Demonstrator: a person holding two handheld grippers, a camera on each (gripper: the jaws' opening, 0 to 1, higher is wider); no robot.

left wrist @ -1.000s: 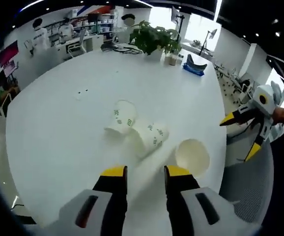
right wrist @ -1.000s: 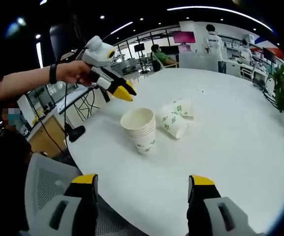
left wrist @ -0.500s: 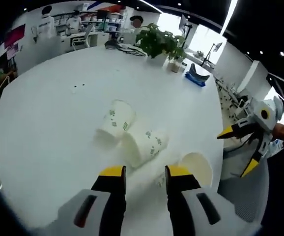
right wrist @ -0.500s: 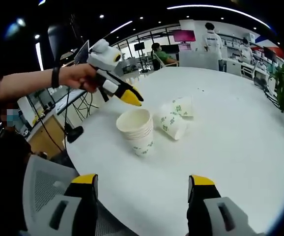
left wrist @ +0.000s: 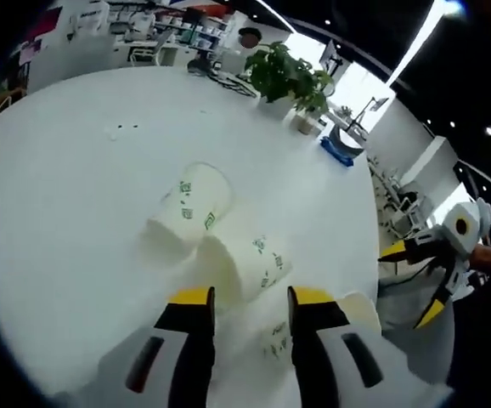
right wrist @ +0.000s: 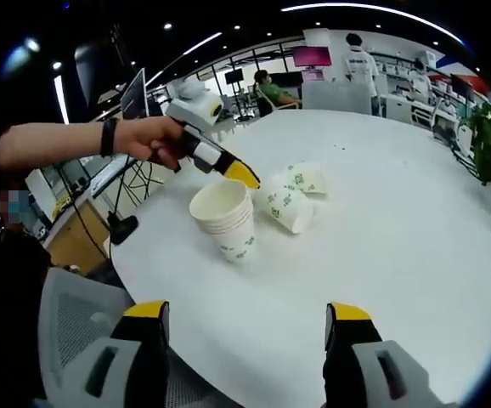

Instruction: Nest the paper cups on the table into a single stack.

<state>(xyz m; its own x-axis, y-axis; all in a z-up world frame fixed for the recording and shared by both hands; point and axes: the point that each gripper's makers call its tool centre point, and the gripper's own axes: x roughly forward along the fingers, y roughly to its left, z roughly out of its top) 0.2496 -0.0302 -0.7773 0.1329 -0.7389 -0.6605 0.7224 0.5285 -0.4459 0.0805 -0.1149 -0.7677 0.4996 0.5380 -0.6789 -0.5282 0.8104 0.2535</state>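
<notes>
We look along our right gripper (right wrist: 247, 319), its 2 yellow-tipped jaws set wide apart above the near edge of a round white table (right wrist: 398, 246). An upright stack of paper cups (right wrist: 225, 217) stands near that edge. Just beyond it, 2 loose cups (right wrist: 291, 194) lie on their sides, touching each other. Our left gripper (right wrist: 244, 174), held in a hand (right wrist: 152, 140) reaching in from the left, hovers with its yellow tip just above the stack's rim.

Open-plan office: desks (right wrist: 403, 106), monitors (right wrist: 312, 58), potted plant (left wrist: 286, 76).
</notes>
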